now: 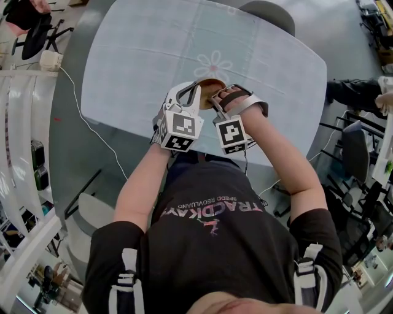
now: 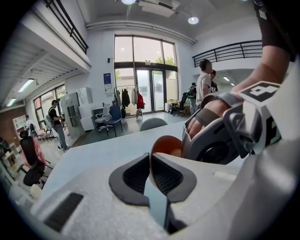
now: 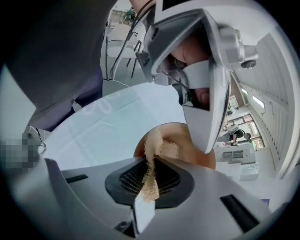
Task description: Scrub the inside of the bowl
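A small brown-orange bowl (image 1: 207, 86) is held above the table, between the two grippers. My left gripper (image 1: 191, 93) is shut on the bowl's rim (image 2: 154, 146), with the thin edge pinched between its dark pads. My right gripper (image 1: 220, 98) is shut on a beige mesh scrubber (image 3: 153, 149), whose free end lies inside the bowl (image 3: 187, 140). In the right gripper view the left gripper's white body (image 3: 206, 93) hangs over the bowl. Most of the bowl is hidden by the grippers in the head view.
A round table with a pale blue cloth (image 1: 153, 55) bearing a flower print (image 1: 215, 63) lies below. A grey chair (image 1: 270, 12) stands at its far side. A white cable (image 1: 80, 110) runs across the left edge. People stand far off in the room (image 2: 204, 84).
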Demonstrator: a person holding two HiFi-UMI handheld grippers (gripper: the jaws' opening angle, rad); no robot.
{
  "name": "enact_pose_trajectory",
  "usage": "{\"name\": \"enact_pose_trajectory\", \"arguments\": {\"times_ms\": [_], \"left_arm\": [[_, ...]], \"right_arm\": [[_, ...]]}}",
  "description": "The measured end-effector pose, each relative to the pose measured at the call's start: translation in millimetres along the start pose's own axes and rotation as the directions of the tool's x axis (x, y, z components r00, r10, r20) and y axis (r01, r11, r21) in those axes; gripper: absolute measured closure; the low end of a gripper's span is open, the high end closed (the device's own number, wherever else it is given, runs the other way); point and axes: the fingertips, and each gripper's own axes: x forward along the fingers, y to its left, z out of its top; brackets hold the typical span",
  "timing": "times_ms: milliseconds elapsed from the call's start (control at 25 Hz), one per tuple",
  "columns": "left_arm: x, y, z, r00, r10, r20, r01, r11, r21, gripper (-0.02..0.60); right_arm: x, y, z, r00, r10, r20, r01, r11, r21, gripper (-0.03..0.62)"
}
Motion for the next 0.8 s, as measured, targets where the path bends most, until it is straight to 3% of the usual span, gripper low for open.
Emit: {"name": "enact_pose_trajectory", "arguments": {"times_ms": [160,320,440,520,600,720,800], "left_arm": [[-1.5,5.5,2.1,1.0,0.024,0.017,-0.023,0.997,-0.069,0.552],[-3.5,14.4,-2.2,0.999,0.05,0.012,-0.047,0.984,-0.175,0.552],[-4.7,19.9,-7.5,0.998,0.063,0.01,-0.057,0.958,-0.283,0.551],[-4.9,23.2,-11.0,0.997,0.072,0.011,-0.063,0.931,-0.361,0.551],[-4.6,26.9,-15.1,0.997,0.077,0.01,-0.065,0.895,-0.442,0.551],[-3.6,32.6,-19.3,0.997,0.079,0.016,-0.055,0.815,-0.577,0.549],[-3.0,34.1,-20.5,0.997,0.078,0.018,-0.05,0.776,-0.628,0.549]], "right_arm": [[0.5,-0.8,2.5,1.0,-0.015,-0.002,0.015,0.999,0.039,0.562],[-1.2,-5.6,12.1,0.998,-0.039,0.051,0.029,0.982,0.186,0.562],[-5.6,-12.4,21.1,0.992,-0.075,0.104,0.037,0.943,0.329,0.562],[-9.5,-18.0,26.9,0.983,-0.101,0.152,0.021,0.89,0.455,0.562],[-14.1,-25.2,31.1,0.969,-0.133,0.208,-0.015,0.809,0.588,0.562],[-22.3,-36.9,30.1,0.944,-0.198,0.266,-0.065,0.676,0.734,0.562],[-27.2,-40.1,28.2,0.934,-0.225,0.279,-0.074,0.64,0.765,0.562]]}}
